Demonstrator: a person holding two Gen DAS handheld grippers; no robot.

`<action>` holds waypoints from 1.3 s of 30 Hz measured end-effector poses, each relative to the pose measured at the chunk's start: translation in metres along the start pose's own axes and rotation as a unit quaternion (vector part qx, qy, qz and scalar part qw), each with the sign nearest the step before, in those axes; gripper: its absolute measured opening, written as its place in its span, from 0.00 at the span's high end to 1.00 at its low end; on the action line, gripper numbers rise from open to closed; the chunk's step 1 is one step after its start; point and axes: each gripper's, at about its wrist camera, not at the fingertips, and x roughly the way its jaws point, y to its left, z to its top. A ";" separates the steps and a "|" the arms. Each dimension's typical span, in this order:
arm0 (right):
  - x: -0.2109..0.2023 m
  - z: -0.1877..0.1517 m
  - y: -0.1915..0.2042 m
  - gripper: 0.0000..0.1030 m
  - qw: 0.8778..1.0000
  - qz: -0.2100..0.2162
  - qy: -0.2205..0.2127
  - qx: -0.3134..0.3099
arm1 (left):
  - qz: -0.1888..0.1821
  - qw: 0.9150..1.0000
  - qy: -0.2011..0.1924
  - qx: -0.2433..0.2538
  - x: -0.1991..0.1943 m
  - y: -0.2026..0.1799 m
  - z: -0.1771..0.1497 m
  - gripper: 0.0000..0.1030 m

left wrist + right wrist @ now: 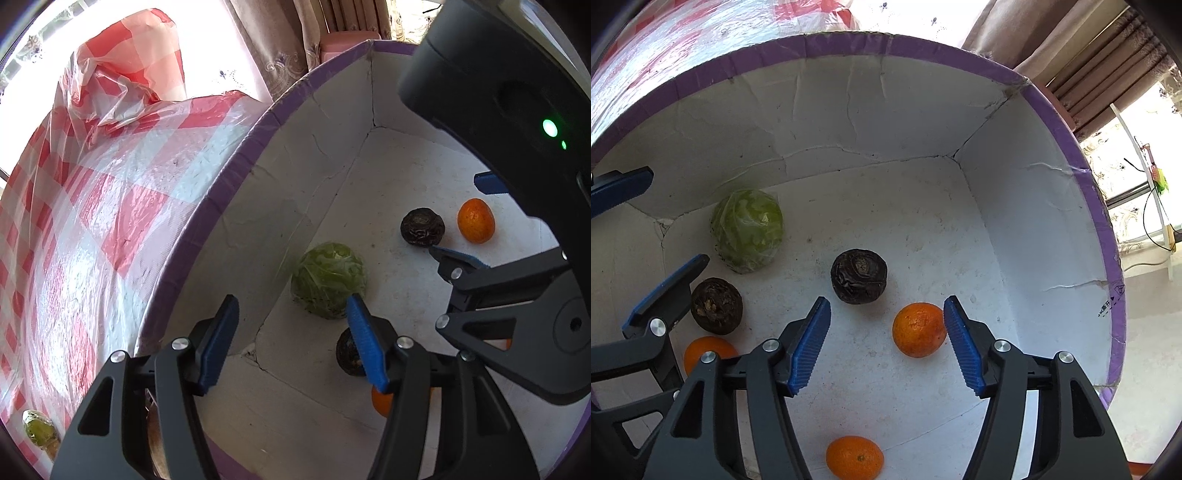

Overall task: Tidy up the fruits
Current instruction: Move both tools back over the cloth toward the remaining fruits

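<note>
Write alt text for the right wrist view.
A white box holds three oranges, two dark fruits and a green wrapped ball. The right gripper hangs open above it, beside an orange; the left gripper enters from the left.

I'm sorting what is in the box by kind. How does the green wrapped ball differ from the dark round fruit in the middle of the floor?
The green ball is pale, leafy-looking and wrapped in clear film; the dark fruit is near black, wrinkled and bare. The green ball is clearly bigger. The green ball sits close to the box wall near a corner; the dark fruit sits out on the open floor. Both are roundish and rest loose, untouched by either gripper.
</note>
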 end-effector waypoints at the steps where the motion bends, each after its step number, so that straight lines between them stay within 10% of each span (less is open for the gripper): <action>1: 0.000 0.001 -0.001 0.39 1.000 0.000 -0.001 0.000 | -0.003 1.000 0.000 0.000 0.000 0.000 0.000 0.38; 14: -0.009 0.005 -0.016 0.29 0.999 0.005 -0.024 0.025 | -0.042 0.997 -0.045 -0.035 -0.024 0.008 -0.005 0.28; 39: -0.075 -0.001 -0.035 0.26 0.982 0.059 -0.161 0.084 | -0.097 0.968 -0.162 -0.167 -0.103 0.089 -0.067 0.23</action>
